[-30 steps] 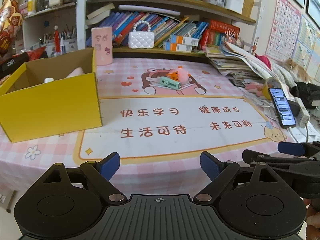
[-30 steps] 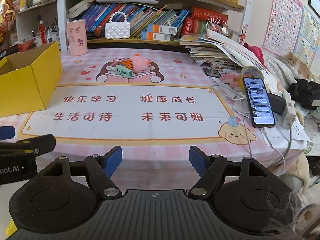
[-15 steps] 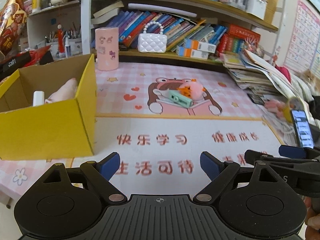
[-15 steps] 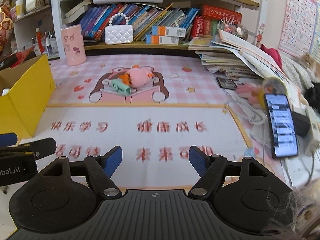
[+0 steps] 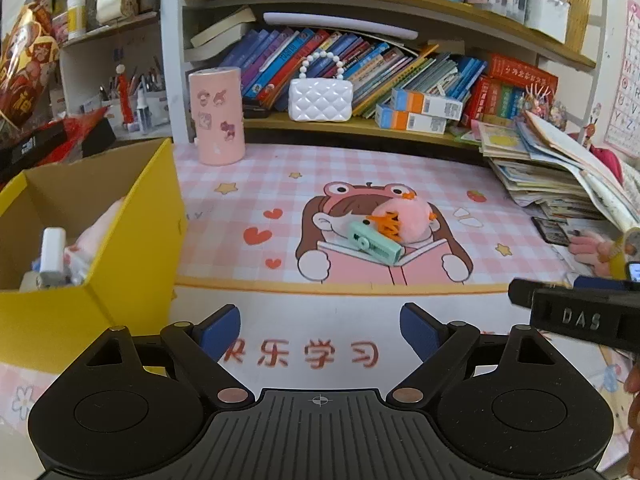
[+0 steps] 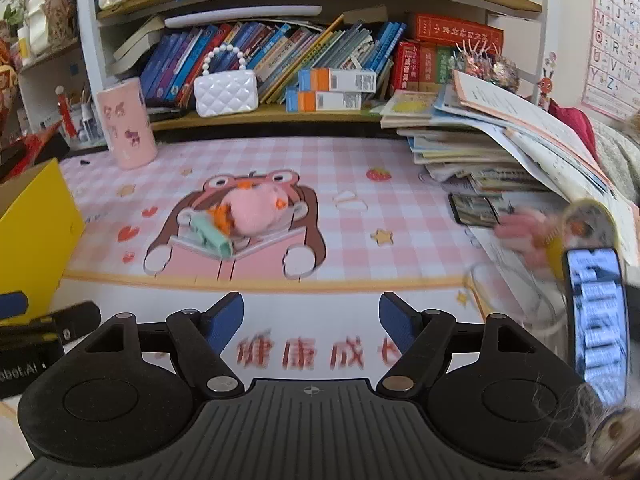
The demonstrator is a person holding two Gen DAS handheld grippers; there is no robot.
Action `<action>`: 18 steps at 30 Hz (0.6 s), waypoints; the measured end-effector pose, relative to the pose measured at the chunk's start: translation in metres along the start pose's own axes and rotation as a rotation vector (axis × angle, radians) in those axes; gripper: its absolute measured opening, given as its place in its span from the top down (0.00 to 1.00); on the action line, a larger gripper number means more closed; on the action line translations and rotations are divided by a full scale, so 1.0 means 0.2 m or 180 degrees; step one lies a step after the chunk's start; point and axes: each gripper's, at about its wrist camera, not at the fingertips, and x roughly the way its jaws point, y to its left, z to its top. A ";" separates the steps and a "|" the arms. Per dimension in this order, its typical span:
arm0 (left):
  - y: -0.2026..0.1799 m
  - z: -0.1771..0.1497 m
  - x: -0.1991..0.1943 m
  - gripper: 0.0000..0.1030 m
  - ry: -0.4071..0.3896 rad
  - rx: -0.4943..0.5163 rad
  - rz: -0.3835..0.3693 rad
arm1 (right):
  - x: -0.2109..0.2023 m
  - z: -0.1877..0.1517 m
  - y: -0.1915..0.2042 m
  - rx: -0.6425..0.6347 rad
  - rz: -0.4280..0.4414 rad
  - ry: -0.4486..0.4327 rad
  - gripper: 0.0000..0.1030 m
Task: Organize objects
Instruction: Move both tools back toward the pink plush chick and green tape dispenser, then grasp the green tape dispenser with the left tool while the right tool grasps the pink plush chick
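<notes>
The left gripper and right gripper both hover above the worktop with jaws spread wide, holding nothing. Ahead of them, well apart, a pink plush toy touches a mint-green stapler. A yellow box stands at the left.

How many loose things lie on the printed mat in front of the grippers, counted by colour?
Pink: 1, the plush toy
Mint green: 1, the small case
Total: 2; they touch, and both grippers are open and empty.
</notes>
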 end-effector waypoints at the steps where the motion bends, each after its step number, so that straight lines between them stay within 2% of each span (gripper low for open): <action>1: -0.01 0.01 0.02 0.14 0.0007 0.0006 0.0013 | 0.02 0.02 -0.01 0.0006 0.0022 -0.0003 0.29; 6: -0.06 0.09 0.13 0.15 0.0042 0.0014 0.0043 | 0.15 0.12 -0.06 0.0004 0.0123 0.0000 0.28; 11: -0.12 0.15 0.25 0.20 0.0071 0.0063 0.0065 | 0.29 0.19 -0.08 -0.0096 0.0245 0.0066 0.26; 16: -0.17 0.21 0.41 0.38 0.0132 0.0099 0.0065 | 0.39 0.28 -0.10 -0.0044 0.0354 0.0062 0.25; 18: -0.21 0.23 0.49 0.39 0.0178 0.0182 0.0051 | 0.43 0.31 -0.10 -0.0041 0.0391 0.0048 0.25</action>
